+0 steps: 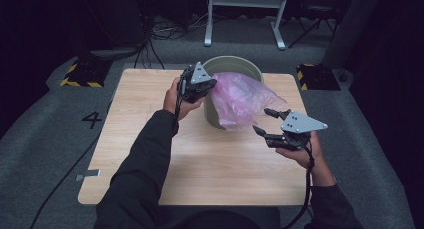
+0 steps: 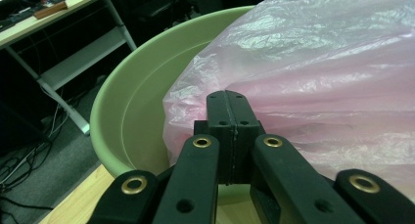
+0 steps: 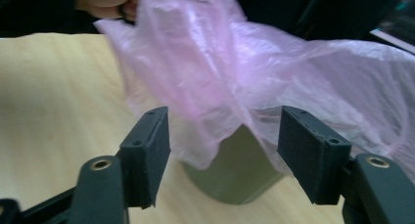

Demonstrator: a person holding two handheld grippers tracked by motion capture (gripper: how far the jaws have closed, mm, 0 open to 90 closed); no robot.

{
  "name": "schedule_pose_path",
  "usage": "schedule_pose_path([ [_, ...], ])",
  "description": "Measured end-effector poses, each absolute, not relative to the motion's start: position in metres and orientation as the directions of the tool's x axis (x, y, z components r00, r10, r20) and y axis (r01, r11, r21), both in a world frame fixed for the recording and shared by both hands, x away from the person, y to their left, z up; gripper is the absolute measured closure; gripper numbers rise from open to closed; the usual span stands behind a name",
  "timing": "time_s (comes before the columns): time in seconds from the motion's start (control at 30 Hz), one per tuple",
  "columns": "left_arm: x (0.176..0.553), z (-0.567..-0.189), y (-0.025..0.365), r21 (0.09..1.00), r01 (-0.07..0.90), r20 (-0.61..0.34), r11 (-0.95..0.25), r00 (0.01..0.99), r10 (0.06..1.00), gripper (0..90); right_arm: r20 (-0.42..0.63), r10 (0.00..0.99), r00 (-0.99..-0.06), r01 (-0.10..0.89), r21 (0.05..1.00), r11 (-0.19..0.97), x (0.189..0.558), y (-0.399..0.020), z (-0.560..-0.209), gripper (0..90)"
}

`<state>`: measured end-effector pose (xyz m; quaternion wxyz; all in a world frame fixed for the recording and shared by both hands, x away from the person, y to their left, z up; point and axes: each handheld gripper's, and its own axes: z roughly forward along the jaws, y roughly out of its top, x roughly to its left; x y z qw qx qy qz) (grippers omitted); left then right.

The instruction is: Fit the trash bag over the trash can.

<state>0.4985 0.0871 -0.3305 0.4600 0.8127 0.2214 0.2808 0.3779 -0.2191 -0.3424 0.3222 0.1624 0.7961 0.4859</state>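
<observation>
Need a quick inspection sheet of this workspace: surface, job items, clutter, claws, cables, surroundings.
Surface: wooden table, bare around the work.
Job's things: green bin at the far edge; pink plastic bag draped over its rim and down the near side.
Clutter: nothing seen on the table.
Claws: left claw shut on the pink plastic bag at the rim; right claw open, short of the bag's hanging edge, pads not touching.
Cables: one trails from each claw; loose wires on the floor behind.
Surroundings: grey carpet, dark room, white desk frame, yellow-black striped blocks.
</observation>
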Motion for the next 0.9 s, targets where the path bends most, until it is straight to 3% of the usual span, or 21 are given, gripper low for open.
schedule_pose_path([
  [0.17, 0.498, -0.331, 0.092, 0.878, 0.104, 0.241, -0.467, 0.748, 0.619, 81.3, -0.431, 0.613, -0.662, -0.084, 0.856, 0.511, 0.385, -0.215, -0.34, 40.1],
  [0.23, 0.496, -0.33, 0.095, 0.882, 0.107, 0.229, -0.46, 0.755, 0.615, 70.2, -0.435, 0.62, -0.653, -0.077, 0.853, 0.516, 0.391, -0.215, -0.341, 41.2],
  [0.3, 0.49, -0.327, 0.099, 0.891, 0.098, 0.208, -0.443, 0.78, 0.591, 55.4, -0.442, 0.622, -0.647, -0.072, 0.847, 0.527, 0.399, -0.214, -0.342, 53.9],
  [0.33, 0.49, -0.327, 0.099, 0.891, 0.098, 0.208, -0.443, 0.78, 0.591, 47.8, -0.442, 0.622, -0.647, -0.072, 0.847, 0.527, 0.399, -0.214, -0.342, 53.9],
  [0.4, 0.483, -0.325, 0.101, 0.9, 0.089, 0.195, -0.427, 0.794, 0.576, 34.5, -0.441, 0.611, -0.657, -0.078, 0.846, 0.527, 0.403, -0.213, -0.34, 69.5],
  [0.6, 0.451, -0.303, 0.09, 0.923, -0.028, 0.216, -0.384, 0.865, 0.454, 30.5, -0.478, 0.576, -0.663, -0.106, 0.822, 0.56, 0.405, -0.205, -0.337, 84.0],
  [0.9, 0.437, -0.298, 0.069, 0.902, -0.105, 0.27, -0.418, 0.894, 0.358, 35.4, -0.469, 0.572, -0.673, -0.096, 0.822, 0.561, 0.409, -0.204, -0.334, 87.2],
])
